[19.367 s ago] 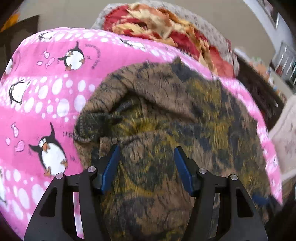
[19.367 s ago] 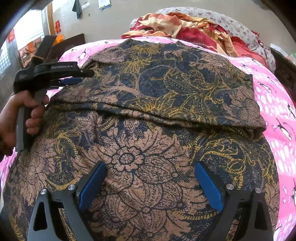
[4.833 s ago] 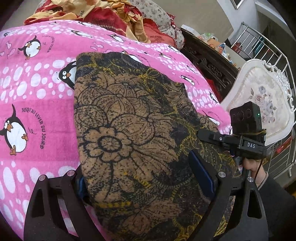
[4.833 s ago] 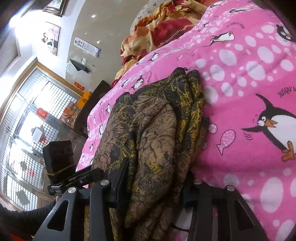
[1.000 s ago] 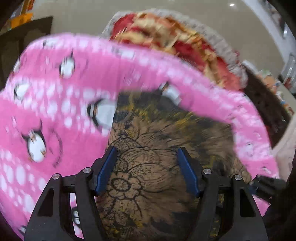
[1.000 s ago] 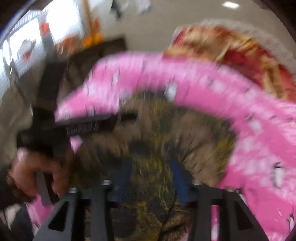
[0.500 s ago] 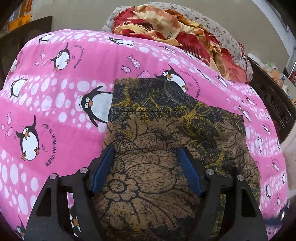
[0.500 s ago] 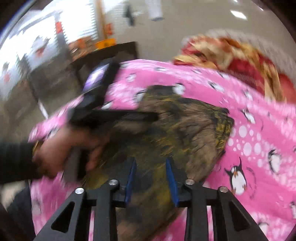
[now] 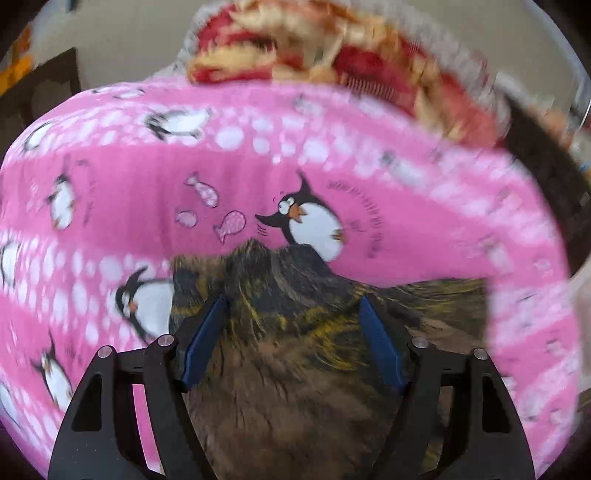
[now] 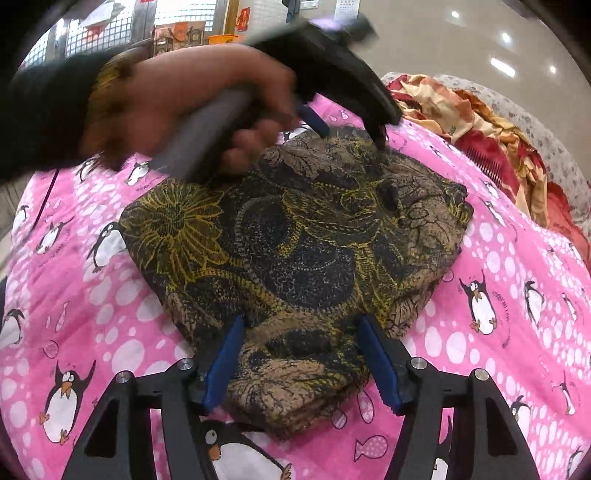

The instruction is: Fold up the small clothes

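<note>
A brown, black and yellow floral garment [image 10: 303, 251] lies folded into a thick rectangle on the pink penguin blanket [image 10: 517, 332]. My right gripper [image 10: 299, 332] is open, its blue pads on either side of the bundle's near corner. My left gripper [image 9: 291, 306] is open over the garment's far edge [image 9: 303, 347], which is blurred in the left wrist view. In the right wrist view the left gripper [image 10: 351, 125] and the hand holding it hover at the bundle's far side.
A heap of red, orange and cream bedding [image 10: 480, 122] lies at the head of the bed, also in the left wrist view [image 9: 332, 55]. A dark wooden bed frame [image 9: 546, 177] runs along the right. Windows and shelves [image 10: 147, 29] stand beyond the bed.
The left gripper has slid forward to the garment's far edge. The right gripper has opened wider and pulled back to the bundle's near corner. The garment lies folded smaller.
</note>
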A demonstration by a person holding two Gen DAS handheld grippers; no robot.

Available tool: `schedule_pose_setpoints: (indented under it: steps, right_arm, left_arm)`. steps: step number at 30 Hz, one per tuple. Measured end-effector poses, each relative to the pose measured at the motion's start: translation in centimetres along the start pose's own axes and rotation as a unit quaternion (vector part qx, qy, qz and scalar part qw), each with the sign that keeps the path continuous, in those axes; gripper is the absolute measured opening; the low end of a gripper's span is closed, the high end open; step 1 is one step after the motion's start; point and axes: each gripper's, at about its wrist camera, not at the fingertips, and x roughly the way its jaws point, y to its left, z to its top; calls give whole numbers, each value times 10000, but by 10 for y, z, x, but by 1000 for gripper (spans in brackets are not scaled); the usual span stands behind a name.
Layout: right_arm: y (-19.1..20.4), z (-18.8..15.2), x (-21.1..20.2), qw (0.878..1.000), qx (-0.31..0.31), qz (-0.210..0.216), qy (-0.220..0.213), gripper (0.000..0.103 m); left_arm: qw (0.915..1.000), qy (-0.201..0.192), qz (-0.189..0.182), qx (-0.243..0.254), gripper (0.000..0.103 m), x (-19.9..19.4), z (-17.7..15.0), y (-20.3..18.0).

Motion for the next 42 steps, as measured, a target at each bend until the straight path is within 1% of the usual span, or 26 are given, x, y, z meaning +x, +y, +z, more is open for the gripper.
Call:
schedule_pose_setpoints:
  steps: [1,3,5,7,9,11,12,13,16,18,20,23,25,26,27,28,29,30,31,32,33,34,36,37,39,42]
  right_arm:
    - [0,0,1,10000,-9,-29,-5,63]
    - [1,0,0,10000,-2,-42,-9,63]
    - [3,-1,-3,10000,-18,-57,-15,64]
    - [7,-5,-7,9999,-32,-89,-44,67]
    - [8,-7,-9,9999,-17,-125,-42,73]
    - [3,-6,-7,9997,151,-162,47,91]
    - [-3,-4,-2,9989,312,-307,147,103]
    - [-11,-3,2,9984,483,-218,182,103]
    - [-33,-4,14,9916,1140,493,372,103]
    - [-41,-5,17,9877,1365,675,358,103]
    - [-42,-4,14,9871,1413,694,302,102]
    - [-47,-5,-8,9815,1786,693,-21,100]
    - [-52,-10,-35,9717,2217,619,-522,100]
    - [-54,-15,-51,9653,2415,436,-899,100]
    - [-53,-17,-63,9619,2495,111,-1110,100]
    - [-51,-16,-68,9614,2502,-164,-1134,99]
    - [-49,-14,-68,9627,2493,-351,-990,97]
    - [-46,-12,-63,9647,2474,-447,-779,90]
    - [-43,-11,-57,9666,2445,-425,-643,87]
    - [-38,-11,-45,9706,2329,-470,-392,86]
    - [-36,-14,-31,9722,2224,-729,-52,86]
    - [-34,-20,-12,9696,2179,-1014,461,87]
    - [-42,-26,-10,9612,2622,-774,375,91]
    - [-45,-27,-10,9589,2713,-708,437,92]
    - [-41,-28,-10,9610,2617,-761,464,94]
    - [-39,-26,-8,9608,2557,-936,517,102]
  left_arm:
    - [9999,16,55,119,84,4,1,-3]
    - [9994,58,95,318,84,1,5,-5]
    - [9996,48,-86,267,84,-14,8,1]
    - [9991,-189,-312,229,84,-37,4,12]
    - [9980,-415,-442,203,84,-64,-10,26]
    - [9969,-486,-572,235,84,-82,-30,38]
    - [9967,-510,-570,262,84,-91,-45,44]
    - [9967,-544,-532,290,84,-98,-58,48]
    - [9950,-720,-618,320,84,-119,-103,56]
    - [9923,-834,-808,432,84,-131,-135,54]
    - [9903,-963,-813,591,84,-139,-160,49]
    - [9899,-906,-826,715,84,-136,-184,42]
    - [9935,-494,-836,592,84,-117,-191,42]
    - [9952,-166,-871,413,86,-99,-195,45]
    - [9942,-373,-945,340,87,-100,-197,47]
    - [9941,-385,-964,327,89,-101,-197,46]
    - [9945,-334,-941,329,91,-99,-195,43]
    - [9946,-339,-928,332,92,-99,-196,41]
    - [9945,-352,-919,358,94,-99,-196,39]
    - [9943,-360,-926,393,96,-99,-197,37]
    - [9939,-358,-956,415,97,-98,-197,36]
    - [9936,-358,-975,444,99,-99,-197,34]
    - [9932,-349,-1011,462,101,-97,-197,32]
    - [9929,-346,-1036,478,102,-96,-197,33]
    - [9931,-338,-1017,480,102,-95,-196,33]
    - [9927,-384,-1043,458,102,-94,-195,32]
